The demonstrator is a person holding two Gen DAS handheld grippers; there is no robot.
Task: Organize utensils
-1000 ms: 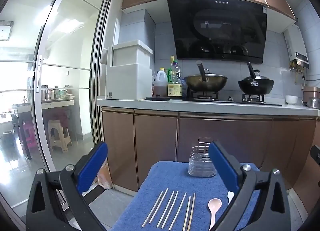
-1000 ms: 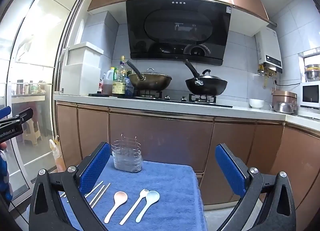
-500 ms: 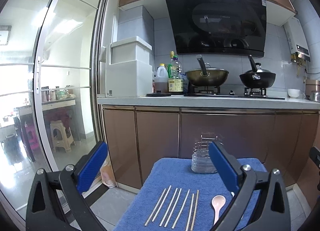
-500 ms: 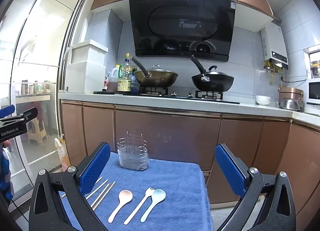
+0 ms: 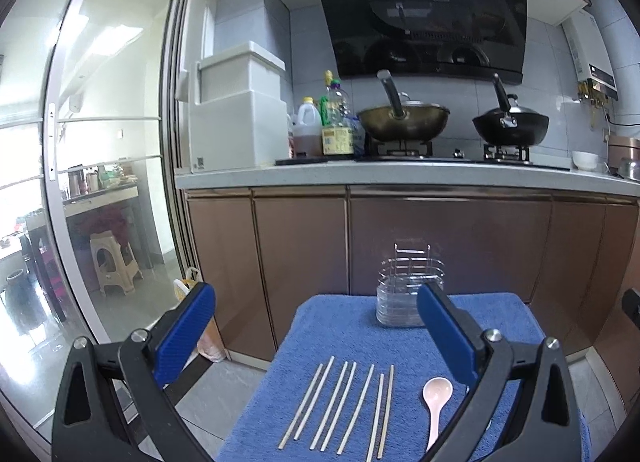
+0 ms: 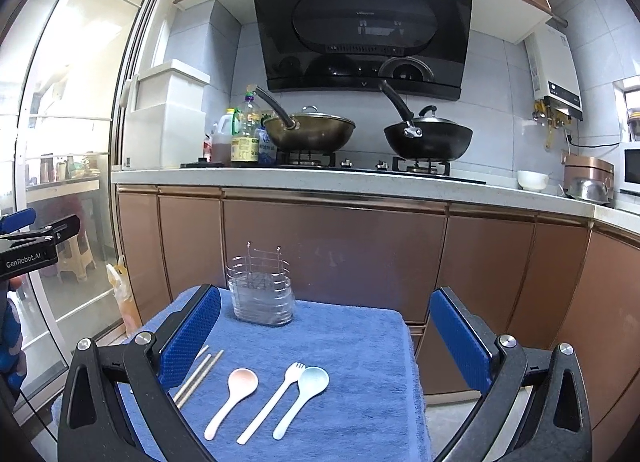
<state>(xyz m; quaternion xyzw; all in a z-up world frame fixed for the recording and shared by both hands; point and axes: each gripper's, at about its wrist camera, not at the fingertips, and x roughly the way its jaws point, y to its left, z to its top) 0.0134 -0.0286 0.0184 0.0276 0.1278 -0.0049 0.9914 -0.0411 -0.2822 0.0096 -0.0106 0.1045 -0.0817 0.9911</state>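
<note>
**A:** Ahead of both tools, on the blue towel (image 6: 352, 346), everything is still laid out. Left tool (image 5: 316, 332) and right tool (image 6: 326, 334) are both spread wide and empty, above the near edge.

**B:** Where are the utensils?

**A:** Chopsticks (image 5: 344, 402) lie in a loose row under the left tool. The pink spoon (image 6: 234, 394), white fork (image 6: 272, 402) and pale blue spoon (image 6: 302, 396) lie under the right one. The wire holder (image 6: 262, 294) stands beyond them, at the far side of the towel.

**B:** What could go wrong?

**A:** I'd guess the chopsticks are the worry: thin, lying flat on soft pile, close together, so a pad may catch two or roll one aside. The fork and blue spoon nearly touch, so taking one might drag the other. The holder looks light; a bump on insertion could tip it.

**B:** And the room?

**A:** A small cloth-covered bench in a kitchen: brown cabinets (image 6: 332, 258), two woks on the stove (image 6: 368, 164), a black hood (image 6: 364, 30), glass sliding door (image 5: 104, 182) off to the left.
</note>
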